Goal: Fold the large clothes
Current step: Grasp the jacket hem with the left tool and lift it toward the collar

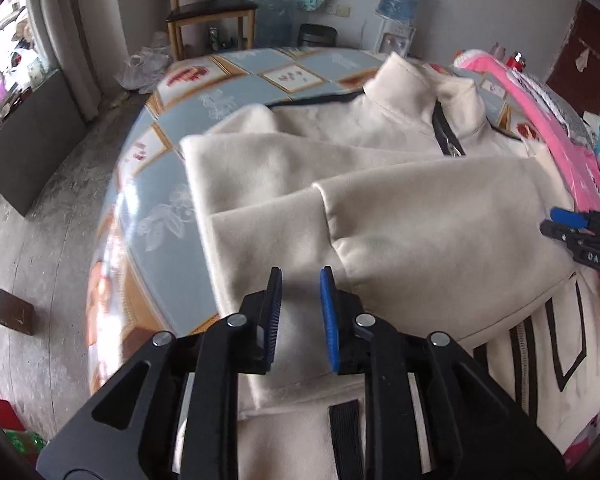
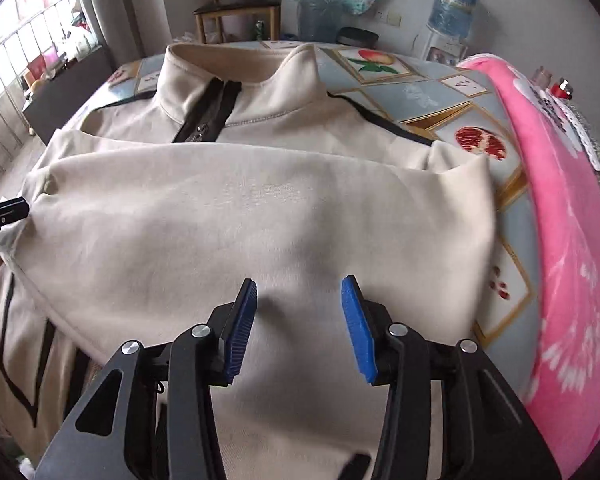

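A cream jacket point(image 2: 260, 208) lies face-up across a table covered with a blue fruit-print cloth point(image 1: 160, 184), its stand-up collar point(image 2: 240, 64) and dark zipper point(image 2: 208, 116) pointing toward the far edge. Both sleeves are folded over the chest: one sleeve point(image 1: 440, 232) reaches across from the right side, and its cuff end lies just in front of the left gripper point(image 1: 300, 280). That gripper hangs over the cloth with its blue pads a narrow gap apart and nothing pinched between them. The right gripper point(image 2: 298, 288) hovers above the broad folded sleeve panel, its fingers parted wider, again with only bare fabric showing in the gap; whether the tips touch the cloth cannot be told. In the left wrist view the right gripper also shows at the frame's right edge.

On the left, the jacket's folded edge stops short of the table rim, leaving an open strip of tablecloth, and beyond it bare concrete floor point(image 1: 40, 232). On the right, the room is tighter: a pink blanket point(image 2: 560, 240) is heaped along that side, with a narrow band of tablecloth between it and the sleeve's fold. Past the collar, some tablecloth stays free before a wooden chair point(image 2: 240, 4) and a water bottle point(image 2: 454, 8) by the wall.
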Tool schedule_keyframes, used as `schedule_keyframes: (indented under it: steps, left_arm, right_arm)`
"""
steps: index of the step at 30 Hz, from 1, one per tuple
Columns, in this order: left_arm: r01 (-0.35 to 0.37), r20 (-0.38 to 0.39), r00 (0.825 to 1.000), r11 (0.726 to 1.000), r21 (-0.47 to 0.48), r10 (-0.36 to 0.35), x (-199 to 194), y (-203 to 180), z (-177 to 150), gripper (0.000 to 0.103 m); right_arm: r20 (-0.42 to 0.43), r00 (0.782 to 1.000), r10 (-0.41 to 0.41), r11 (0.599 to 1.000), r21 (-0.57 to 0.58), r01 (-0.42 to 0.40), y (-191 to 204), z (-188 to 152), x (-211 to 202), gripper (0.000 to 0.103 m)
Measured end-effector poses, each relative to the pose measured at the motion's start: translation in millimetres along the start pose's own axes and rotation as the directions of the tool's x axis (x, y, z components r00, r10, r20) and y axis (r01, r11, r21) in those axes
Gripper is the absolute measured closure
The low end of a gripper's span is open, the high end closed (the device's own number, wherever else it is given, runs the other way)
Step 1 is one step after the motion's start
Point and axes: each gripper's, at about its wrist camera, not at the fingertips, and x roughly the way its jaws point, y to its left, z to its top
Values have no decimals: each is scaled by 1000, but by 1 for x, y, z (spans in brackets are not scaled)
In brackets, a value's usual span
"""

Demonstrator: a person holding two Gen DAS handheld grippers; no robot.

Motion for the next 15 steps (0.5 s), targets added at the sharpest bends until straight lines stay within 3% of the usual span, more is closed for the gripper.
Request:
schedule_keyframes:
  steps: [3, 8, 9, 10, 12, 15]
  left_arm:
    - [1, 33, 999, 1000, 24, -1, -22, 1, -5, 77]
    - [0, 1, 1000, 1000, -22, 0, -48, 13, -32, 72]
    - [-8, 2, 1000, 999, -31, 8, -55, 16, -41, 66]
    - [-19, 5, 1000, 999, -35, 19, -63, 18, -50, 62]
    - [-41, 21, 999, 998, -40, 41, -81, 23, -74, 47]
    - [-56, 19, 998, 997, -49, 57, -102, 29, -109, 40]
  right_arm:
    - [59, 998, 10, 999, -36, -7, 8, -16, -28, 44]
    - [30, 999, 26, 1000, -6, -25, 17, -46, -55, 43]
    - [31, 999, 31, 999, 9, -32, 19, -57, -62, 42]
    - [31, 999, 31, 999, 22, -32, 21, -67, -68, 33]
    - [38, 999, 15, 999, 41, -17, 24, -88, -82, 27]
    - [27, 1000, -3, 999, 44, 2, 33, -118, -96, 22]
